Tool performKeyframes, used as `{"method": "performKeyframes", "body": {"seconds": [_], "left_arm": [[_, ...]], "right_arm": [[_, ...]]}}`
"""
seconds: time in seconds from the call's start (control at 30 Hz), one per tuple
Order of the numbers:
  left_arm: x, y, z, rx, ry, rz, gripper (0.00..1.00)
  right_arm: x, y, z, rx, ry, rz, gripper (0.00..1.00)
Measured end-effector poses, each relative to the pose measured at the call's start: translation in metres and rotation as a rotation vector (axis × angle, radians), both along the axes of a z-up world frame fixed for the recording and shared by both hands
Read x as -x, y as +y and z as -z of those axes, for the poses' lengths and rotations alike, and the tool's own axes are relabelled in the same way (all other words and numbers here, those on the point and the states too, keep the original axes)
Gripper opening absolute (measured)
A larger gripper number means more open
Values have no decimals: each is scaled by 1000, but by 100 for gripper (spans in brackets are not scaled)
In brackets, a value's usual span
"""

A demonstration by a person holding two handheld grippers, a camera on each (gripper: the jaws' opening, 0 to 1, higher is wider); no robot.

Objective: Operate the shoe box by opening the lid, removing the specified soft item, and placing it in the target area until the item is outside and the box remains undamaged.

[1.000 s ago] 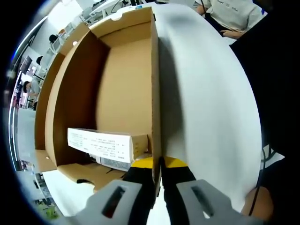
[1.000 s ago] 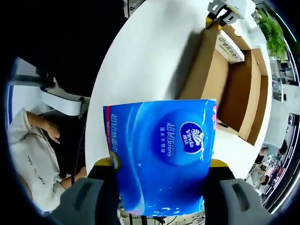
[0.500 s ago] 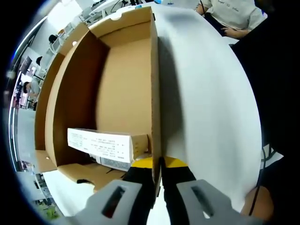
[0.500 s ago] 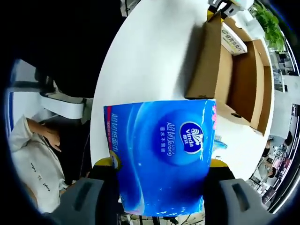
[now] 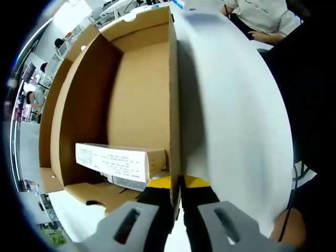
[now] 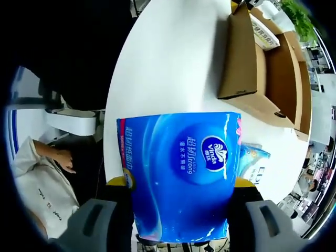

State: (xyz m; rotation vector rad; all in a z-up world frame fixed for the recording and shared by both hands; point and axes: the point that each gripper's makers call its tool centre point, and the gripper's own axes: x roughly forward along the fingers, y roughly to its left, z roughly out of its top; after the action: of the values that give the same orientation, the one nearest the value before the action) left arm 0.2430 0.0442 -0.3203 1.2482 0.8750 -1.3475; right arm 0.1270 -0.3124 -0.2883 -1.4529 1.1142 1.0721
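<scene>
Blue tissue pack (image 6: 181,176) stays clamped in the right hand-held gripper (image 6: 178,197), now farther from the box (image 6: 262,63); left hand-held gripper (image 5: 176,202) pinches the box wall, bare tabletop (image 5: 231,121) beside.

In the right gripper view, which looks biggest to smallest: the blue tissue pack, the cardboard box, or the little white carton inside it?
1. Tissue pack, though it is nearest the camera, so that inflates it.
2. Box.
3. White carton.

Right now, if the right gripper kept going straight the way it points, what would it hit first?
The right gripper is shut on the blue tissue pack. Past it, the white table probably comes first; the shoe box sits off to the side, though depth is unclear.
</scene>
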Motion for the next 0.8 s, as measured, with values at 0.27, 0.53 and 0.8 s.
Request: {"method": "performKeyframes", "body": {"seconds": [0.27, 0.53, 0.8], "left_arm": [[0, 1, 0, -5, 0, 1, 4], [0, 2, 0, -3, 2, 3, 4], [0, 1, 0, -4, 2, -1, 4]], "right_arm": [[2, -3, 8, -15, -11, 21, 72], [7, -4, 15, -27, -14, 34, 72], [11, -11, 22, -34, -2, 60, 72]]}}
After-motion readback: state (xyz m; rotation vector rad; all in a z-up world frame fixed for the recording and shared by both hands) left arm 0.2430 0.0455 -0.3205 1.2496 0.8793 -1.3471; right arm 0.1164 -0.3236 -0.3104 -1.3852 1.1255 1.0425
